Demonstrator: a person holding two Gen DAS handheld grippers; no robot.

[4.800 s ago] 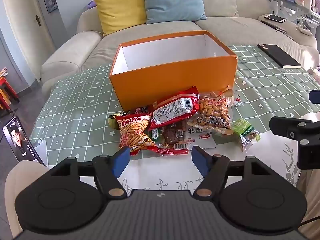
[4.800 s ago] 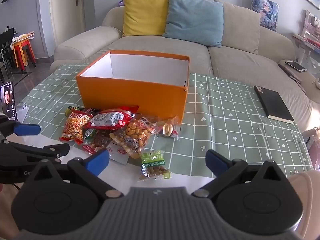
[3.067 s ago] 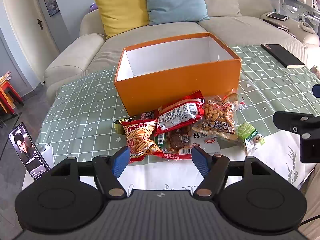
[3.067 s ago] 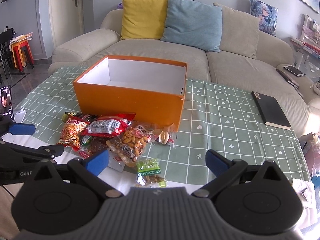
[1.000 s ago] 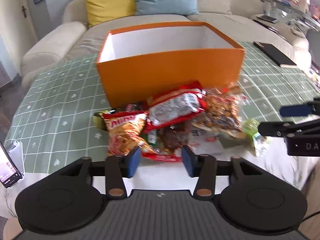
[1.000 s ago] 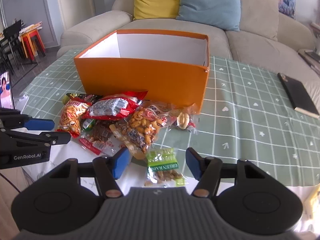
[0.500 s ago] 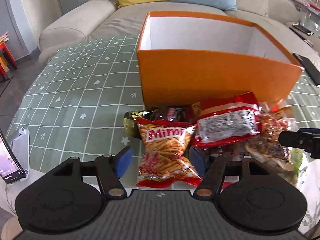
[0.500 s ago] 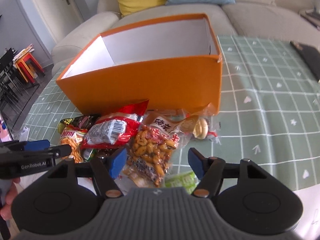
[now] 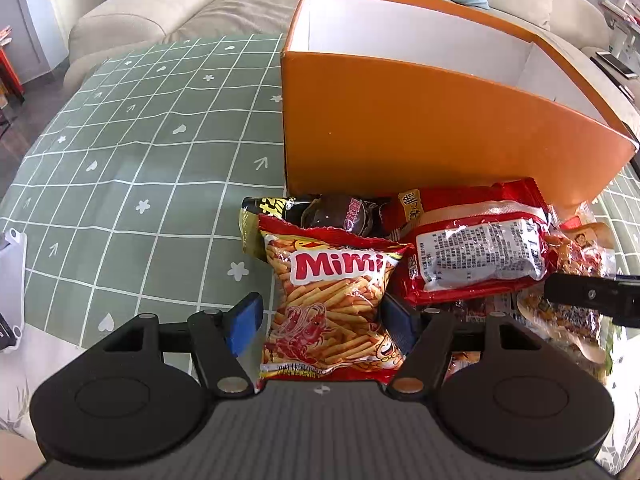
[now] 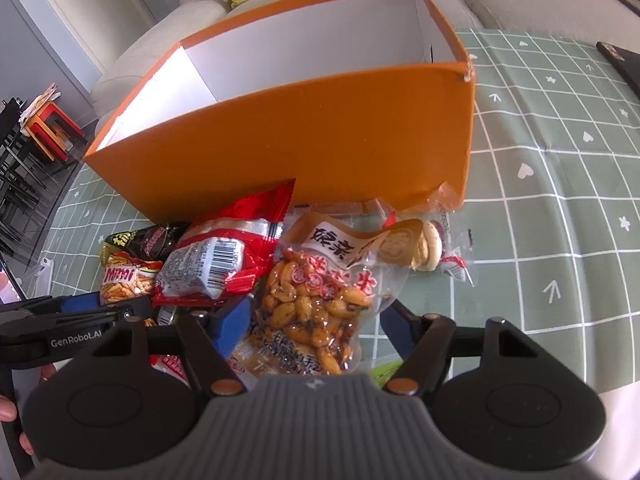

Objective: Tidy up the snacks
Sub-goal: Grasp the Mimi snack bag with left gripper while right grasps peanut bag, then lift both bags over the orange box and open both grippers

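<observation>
Both grippers low over the snack pile in front of the orange box [image 9: 420,128].

Left gripper [image 9: 320,322]: jaws apart, straddling the lower half of the Mimi bag [image 9: 332,304]; blue pads beside its edges, contact not clear. Jaws widened a moment ago, now holding. Right gripper [image 10: 314,326]: jaws apart and just been opening, the clear peanut bag [image 10: 316,304] between them, pads not seen pressing. Pile lies on the green checked surface [image 9: 140,152] against the box's near wall; box interior white, nothing seen inside. From the Mimi bag: red packet with white label [image 9: 476,256] at 2 o'clock, dark wrapper [image 9: 344,218] at 12. From the peanut bag: small round pastry packet [image 10: 432,250] at 1 o'clock, the red packet at 10. Sofa [image 9: 160,12] beyond the box. Fingers of a hand [image 10: 8,416] at the right view's lower left edge.
</observation>
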